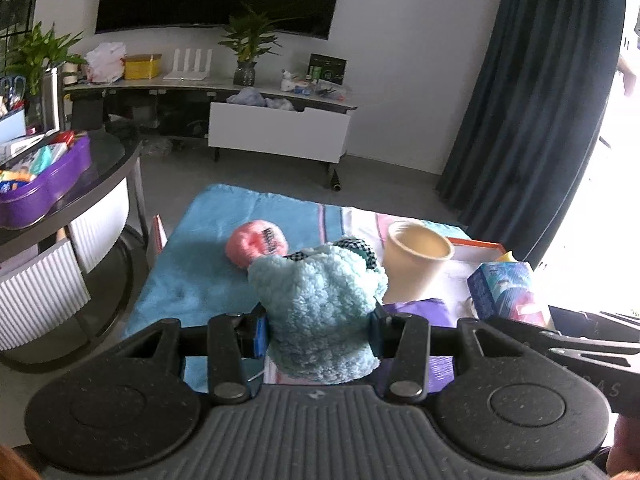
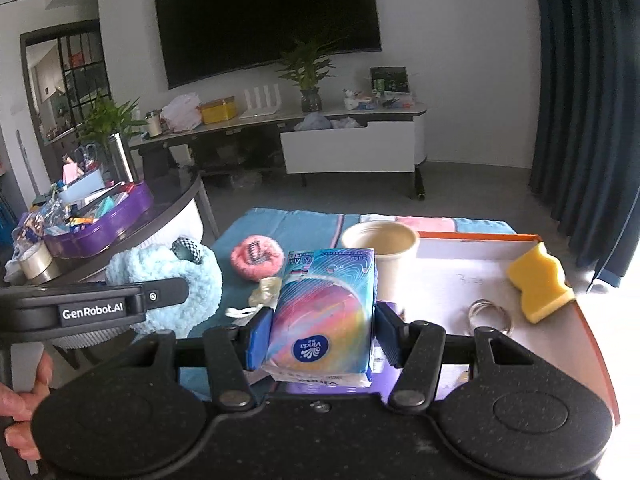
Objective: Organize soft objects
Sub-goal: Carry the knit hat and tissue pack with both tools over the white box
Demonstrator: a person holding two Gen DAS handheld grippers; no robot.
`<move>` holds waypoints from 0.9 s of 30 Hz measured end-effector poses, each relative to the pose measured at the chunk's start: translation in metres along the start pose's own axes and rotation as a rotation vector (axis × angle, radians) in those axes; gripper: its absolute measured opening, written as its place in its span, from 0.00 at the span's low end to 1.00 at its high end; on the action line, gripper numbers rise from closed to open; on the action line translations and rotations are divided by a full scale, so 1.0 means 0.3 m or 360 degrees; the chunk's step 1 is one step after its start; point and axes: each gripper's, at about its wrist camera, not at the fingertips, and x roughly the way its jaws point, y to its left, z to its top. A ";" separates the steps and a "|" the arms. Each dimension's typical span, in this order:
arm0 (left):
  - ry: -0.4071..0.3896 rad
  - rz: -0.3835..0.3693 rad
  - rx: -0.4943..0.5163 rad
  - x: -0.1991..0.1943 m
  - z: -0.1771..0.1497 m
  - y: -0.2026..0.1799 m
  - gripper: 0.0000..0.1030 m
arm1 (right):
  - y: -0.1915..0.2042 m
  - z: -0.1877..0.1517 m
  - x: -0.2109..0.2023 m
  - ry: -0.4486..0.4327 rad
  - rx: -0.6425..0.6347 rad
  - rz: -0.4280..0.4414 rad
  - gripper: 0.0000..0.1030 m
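In the left wrist view, the left gripper [image 1: 318,332] pinches a fluffy blue plush [image 1: 320,304] at frame centre, lifted over the blue towel [image 1: 200,276], with the pink puff [image 1: 256,242] lying just behind. In the right wrist view, the right gripper [image 2: 320,338] clamps a tissue pack [image 2: 324,316] at centre, the beige cup [image 2: 380,248] behind it. Both look mid-carry; next each soft item needs a resting place, perhaps the tray [image 2: 480,236] at right.

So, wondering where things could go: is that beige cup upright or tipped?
Upright: the beige cup stands on its base, round mouth facing up. Contents cannot be told.
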 end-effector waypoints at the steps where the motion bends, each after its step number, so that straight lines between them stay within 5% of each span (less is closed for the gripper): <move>1: -0.0002 -0.0002 0.0006 0.001 0.001 -0.012 0.45 | -0.012 0.003 -0.004 -0.0002 0.0000 -0.0005 0.64; 27: 0.0095 -0.0184 0.0178 0.116 0.009 -0.287 0.45 | -0.293 0.000 -0.041 -0.0025 0.0140 -0.0164 0.65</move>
